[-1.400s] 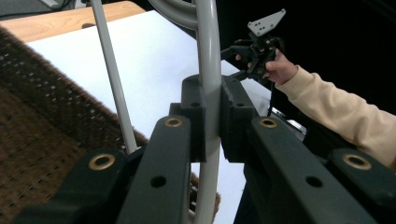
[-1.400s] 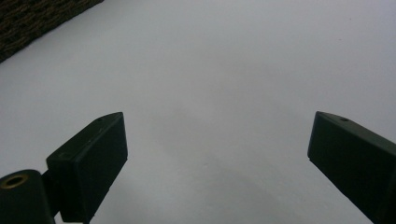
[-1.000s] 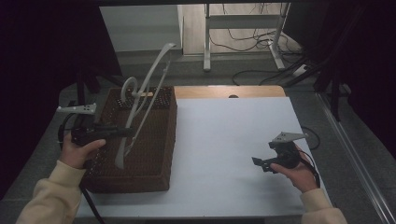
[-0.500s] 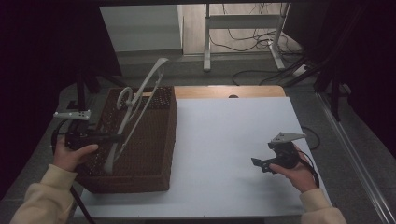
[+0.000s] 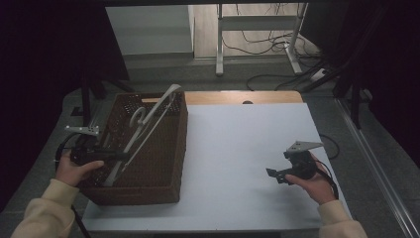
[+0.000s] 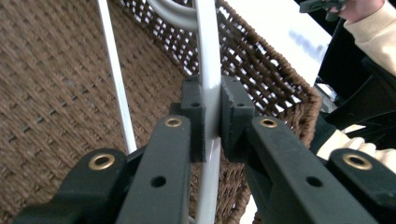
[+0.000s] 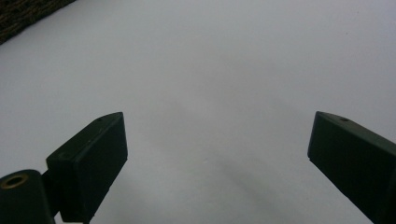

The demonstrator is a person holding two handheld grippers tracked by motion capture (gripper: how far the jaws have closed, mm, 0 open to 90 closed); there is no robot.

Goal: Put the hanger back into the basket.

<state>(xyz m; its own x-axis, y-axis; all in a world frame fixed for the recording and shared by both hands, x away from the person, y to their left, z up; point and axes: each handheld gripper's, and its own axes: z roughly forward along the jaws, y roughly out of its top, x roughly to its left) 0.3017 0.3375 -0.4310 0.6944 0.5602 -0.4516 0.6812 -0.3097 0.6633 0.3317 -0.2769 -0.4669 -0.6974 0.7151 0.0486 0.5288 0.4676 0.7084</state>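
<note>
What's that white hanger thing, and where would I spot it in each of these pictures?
High view: the white hanger leans slanted over the left side of the picture, across the brown woven basket, held by the left gripper.
Left gripper view: its white bar runs up the middle, pinched between the two black jaws.
Right gripper view: white tabletop between open jaws.
Shared landmark: the basket, at top left in the right gripper view.

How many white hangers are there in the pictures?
1. The white hanger leans slanted in the brown wicker basket at the table's left side, its top end above the rim, gripped by the left claw. More could lie hidden inside the basket.
</note>
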